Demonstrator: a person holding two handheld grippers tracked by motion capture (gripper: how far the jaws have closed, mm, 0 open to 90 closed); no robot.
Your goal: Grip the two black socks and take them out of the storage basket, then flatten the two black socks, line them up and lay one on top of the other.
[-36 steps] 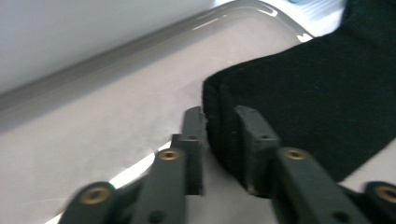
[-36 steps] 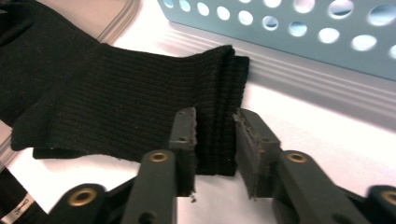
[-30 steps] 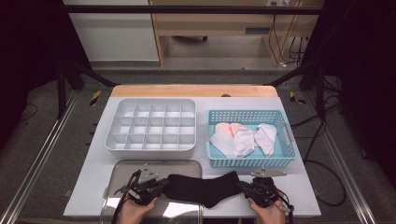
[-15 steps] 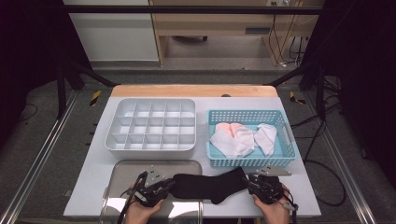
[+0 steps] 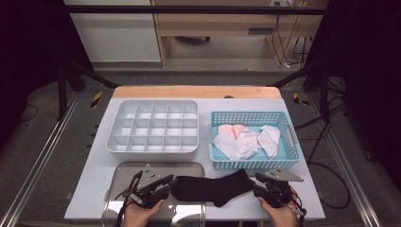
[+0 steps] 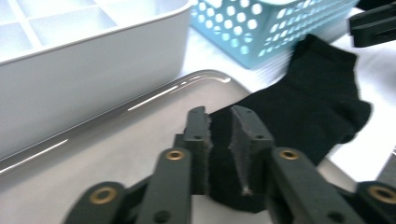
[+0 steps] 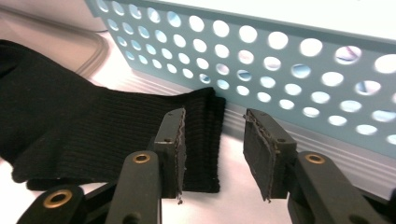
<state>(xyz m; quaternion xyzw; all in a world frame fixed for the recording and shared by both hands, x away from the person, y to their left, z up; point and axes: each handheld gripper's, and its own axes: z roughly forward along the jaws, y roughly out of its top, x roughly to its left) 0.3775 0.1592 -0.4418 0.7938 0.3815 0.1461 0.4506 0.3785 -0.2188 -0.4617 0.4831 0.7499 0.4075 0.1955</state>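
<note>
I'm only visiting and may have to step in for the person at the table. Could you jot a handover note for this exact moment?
Left gripper: jaws just eased apart a little, the toe end of the black sock between the pads, which no longer press on it.
Right gripper: jaws just opening, cuff end released and lying between them.
The sock lies flat, stretched from the metal tray across the table toward the blue basket.
Done: sock laid out.
Left, probably: fold it and put it in the white divided box. Light socks wait in the basket.
</note>
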